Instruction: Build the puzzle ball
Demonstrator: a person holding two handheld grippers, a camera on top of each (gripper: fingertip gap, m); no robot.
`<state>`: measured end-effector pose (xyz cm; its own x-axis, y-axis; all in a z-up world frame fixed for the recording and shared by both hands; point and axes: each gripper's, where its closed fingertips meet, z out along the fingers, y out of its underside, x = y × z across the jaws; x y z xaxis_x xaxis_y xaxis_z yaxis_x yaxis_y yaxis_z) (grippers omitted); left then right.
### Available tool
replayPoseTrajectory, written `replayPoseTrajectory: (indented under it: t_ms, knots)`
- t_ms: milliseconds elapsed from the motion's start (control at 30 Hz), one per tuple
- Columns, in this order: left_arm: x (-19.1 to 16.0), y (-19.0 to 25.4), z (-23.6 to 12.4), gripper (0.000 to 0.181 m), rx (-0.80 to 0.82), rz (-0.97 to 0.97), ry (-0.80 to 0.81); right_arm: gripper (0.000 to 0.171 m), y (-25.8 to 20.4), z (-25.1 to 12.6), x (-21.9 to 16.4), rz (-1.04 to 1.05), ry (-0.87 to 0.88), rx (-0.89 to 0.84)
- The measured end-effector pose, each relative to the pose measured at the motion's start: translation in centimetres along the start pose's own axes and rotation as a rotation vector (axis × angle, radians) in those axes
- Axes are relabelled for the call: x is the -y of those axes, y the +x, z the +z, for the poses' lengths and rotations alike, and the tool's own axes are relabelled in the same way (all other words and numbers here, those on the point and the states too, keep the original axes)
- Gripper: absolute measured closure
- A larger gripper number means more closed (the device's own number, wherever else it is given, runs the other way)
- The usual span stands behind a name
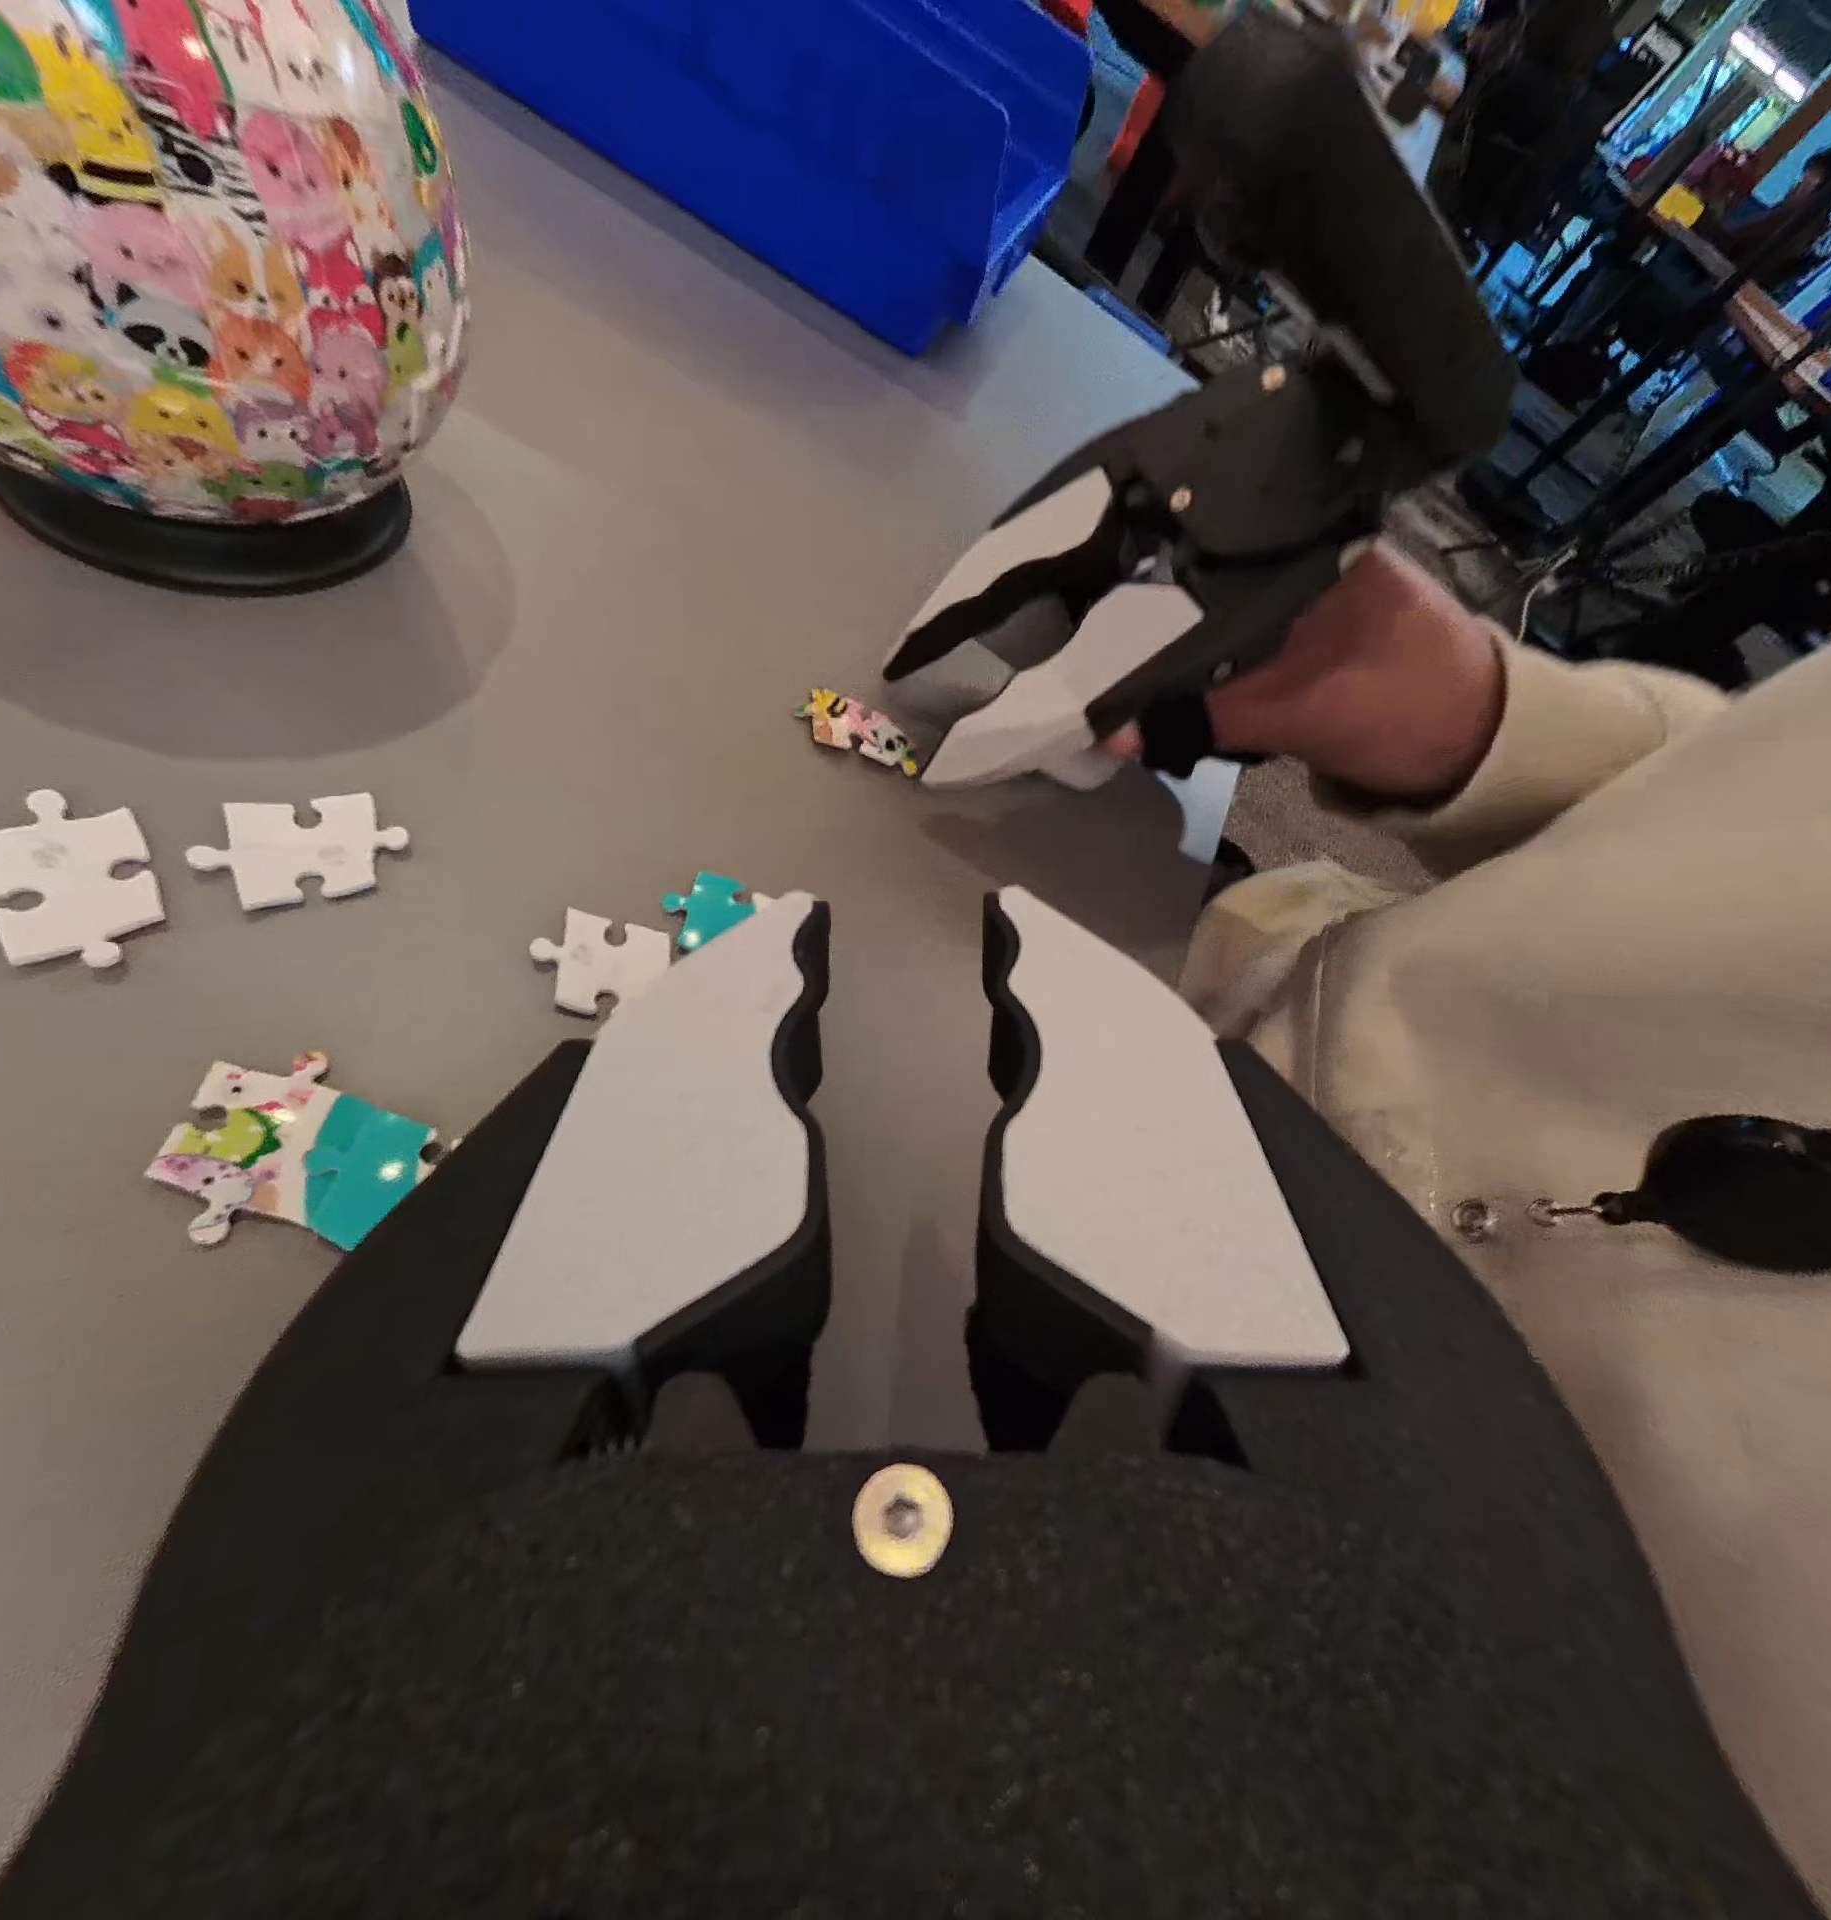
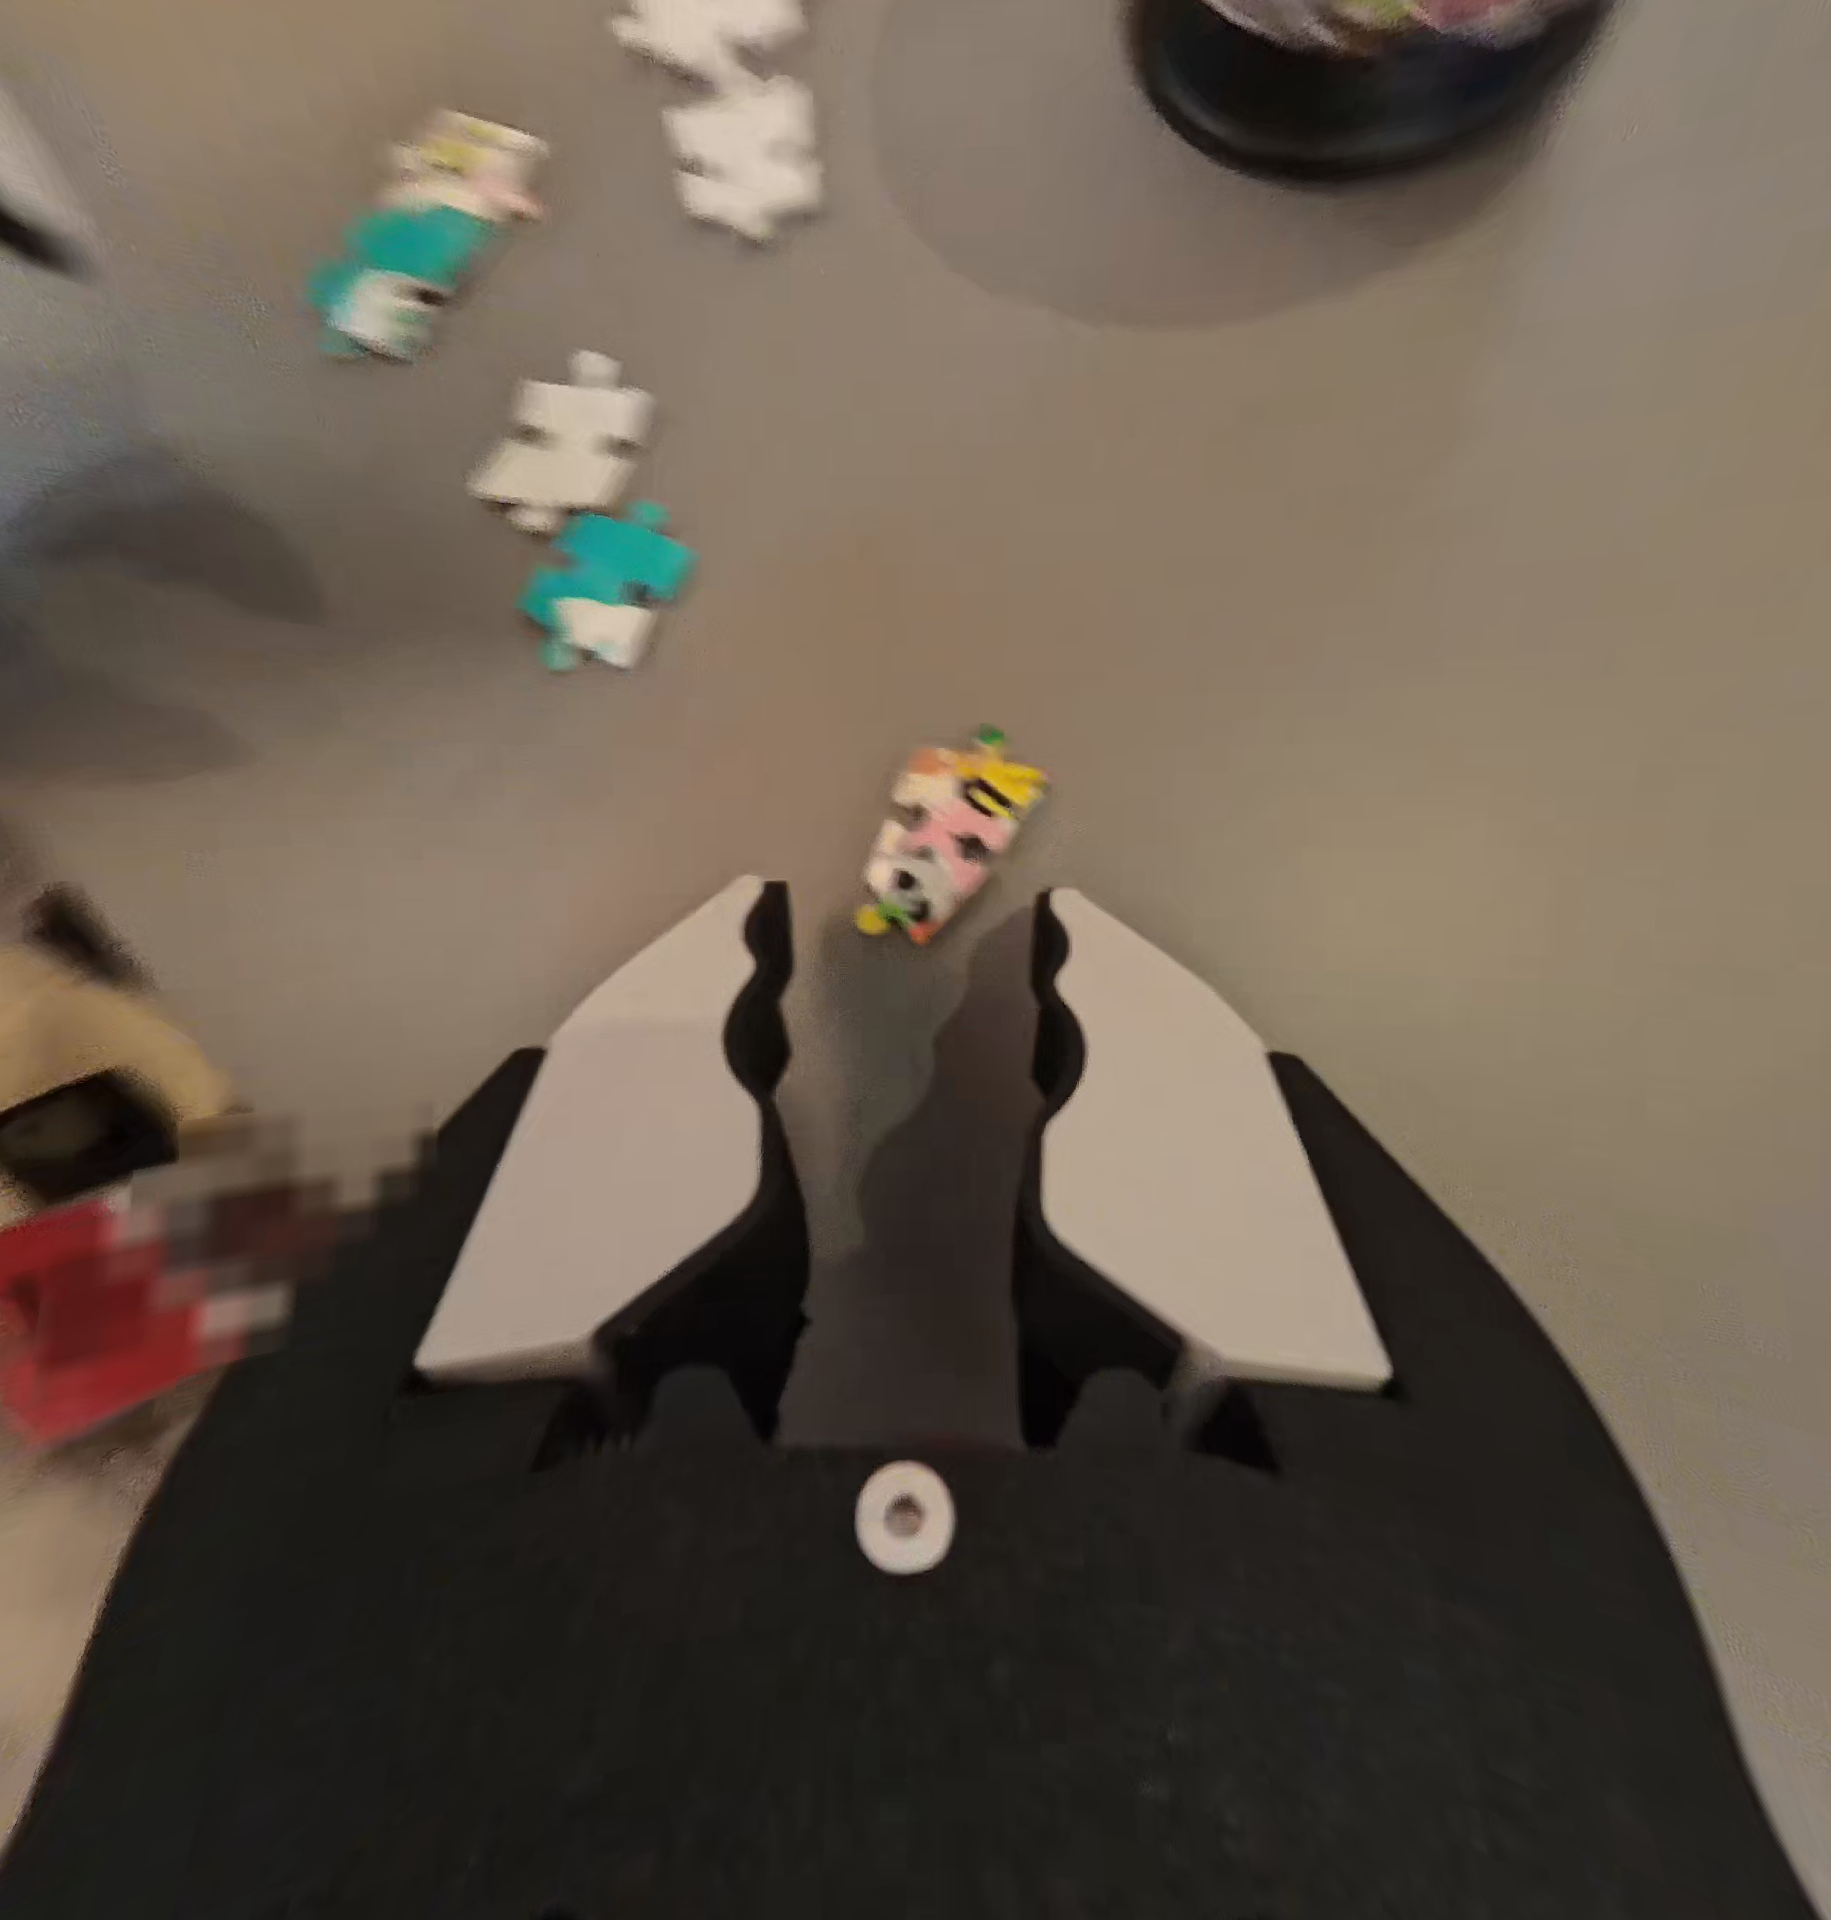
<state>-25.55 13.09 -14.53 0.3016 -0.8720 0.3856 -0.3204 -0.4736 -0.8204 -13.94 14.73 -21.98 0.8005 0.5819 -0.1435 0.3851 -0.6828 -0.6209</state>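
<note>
The colourful puzzle ball [image 1: 184, 260] stands on a black ring base [image 1: 204, 540] at the far left of the grey table; only the base [image 2: 1347, 94] shows in the right wrist view. A small colourful piece [image 1: 859, 732] [image 2: 947, 836] lies flat just ahead of my right gripper [image 2: 906, 899] [image 1: 906, 722], which is open and empty, with its fingertips near the piece. My left gripper [image 1: 900, 914] is open and empty above bare table. Loose pieces lie to its left: two white ones [image 1: 64, 878] [image 1: 298, 847], a white one [image 1: 599, 961], a teal one [image 1: 713, 904] and a joined colourful pair [image 1: 287, 1148].
A blue bin [image 1: 786, 135] stands at the far edge of the table [image 1: 682, 540]. The table's right edge runs beside the person's beige sleeve [image 1: 1565, 935]. A black badge reel [image 1: 1763, 1190] hangs on the clothing. A red card [image 2: 80, 1320] shows at lower left. The grippers' ends are close to 15 cm from one another. It is some 15 cm from my right tips to the base [image 2: 1347, 94]. The colourful puzzle ball [image 1: 184, 260] sits 15 cm or so from the ends of my left fingers.
</note>
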Motion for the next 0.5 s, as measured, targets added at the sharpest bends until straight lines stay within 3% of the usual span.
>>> replayPoseTrajectory:
  t_ms: [100, 167, 200, 300, 400, 467, 500]
  knots:
    - [0.1, 0.1, 0.0, 0.154, -0.013, -0.017, 0.009, 0.116, 0.7, 0.8, -0.1, 0.026, 0.043, -0.156]
    - [0.1, 0.0, 0.0, 0.154, -0.024, -0.023, 0.008, 0.133, 0.6, 1.1, 0.2, -0.005, 0.051, -0.196]
    - [0.0, -0.2, 0.0, 0.155, -0.023, -0.033, 0.006, 0.150, 0.6, 1.2, 0.3, -0.036, 0.057, -0.214]
    - [-0.1, -0.2, 0.1, 0.155, -0.053, -0.048, -0.002, 0.150, 0.7, 1.2, 0.4, -0.031, 0.084, -0.227]
    - [-0.2, -0.8, 0.5, 0.155, -0.044, 0.022, -0.034, 0.151, -0.2, 0.8, 1.4, 0.009, 0.147, -0.078]
    - [0.3, -0.5, 1.1, 0.152, -0.103, 0.098, -0.048, 0.151, -2.3, 0.0, 3.1, 0.082, 0.234, 0.164]
    - [0.9, 0.0, 1.3, 0.148, -0.154, 0.140, -0.037, 0.151, -4.3, -0.8, 4.2, 0.152, 0.271, 0.387]
